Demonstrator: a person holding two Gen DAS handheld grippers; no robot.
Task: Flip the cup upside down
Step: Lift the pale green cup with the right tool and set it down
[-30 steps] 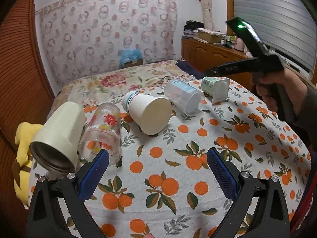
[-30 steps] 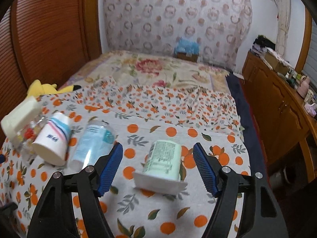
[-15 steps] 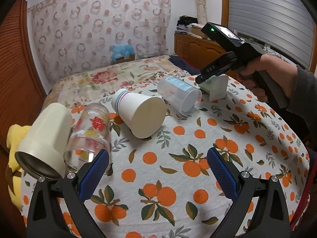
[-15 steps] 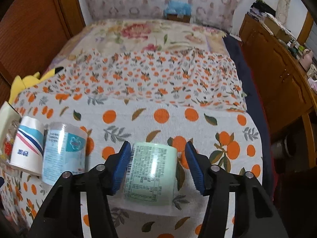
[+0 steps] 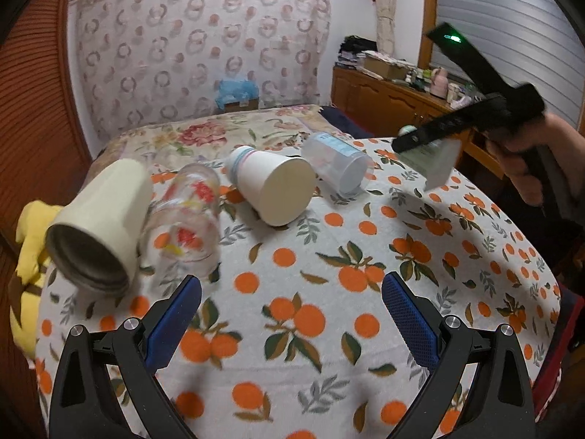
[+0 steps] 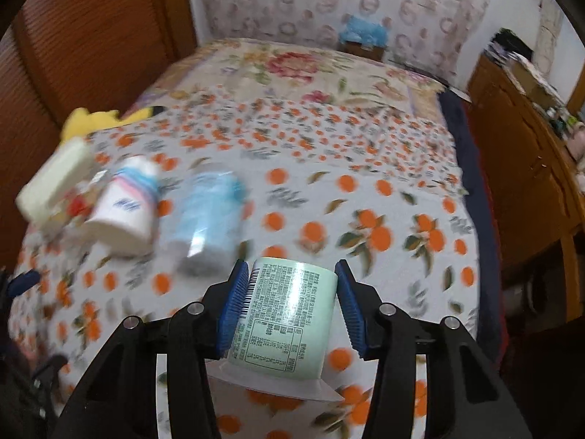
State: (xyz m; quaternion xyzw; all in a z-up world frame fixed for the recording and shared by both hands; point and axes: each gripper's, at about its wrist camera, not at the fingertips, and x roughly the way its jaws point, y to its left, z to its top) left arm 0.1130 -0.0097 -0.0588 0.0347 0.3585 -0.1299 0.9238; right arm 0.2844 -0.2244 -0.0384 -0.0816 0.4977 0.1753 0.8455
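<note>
My right gripper (image 6: 290,311) is shut on a pale green yogurt cup (image 6: 285,318) with a printed label and a square white rim, held above the table. In the left wrist view the same cup (image 5: 437,162) hangs lifted and tilted in the right gripper at the far right. My left gripper (image 5: 292,311) is open and empty above the near part of the table. Lying on their sides in a row: a cream mug (image 5: 102,219), a printed glass (image 5: 190,212), a white paper cup (image 5: 272,186) and a clear plastic cup (image 5: 336,168).
The table wears an orange-print cloth (image 5: 329,292). A yellow plush toy (image 5: 27,241) sits at its left edge. A bed with a floral cover (image 6: 292,69) lies behind. A wooden cabinet (image 6: 519,153) stands on the right, a wooden wall on the left.
My right gripper has closed on the green yogurt cup and lifted it off the cloth. The left gripper has stayed open, only shifting slightly.
</note>
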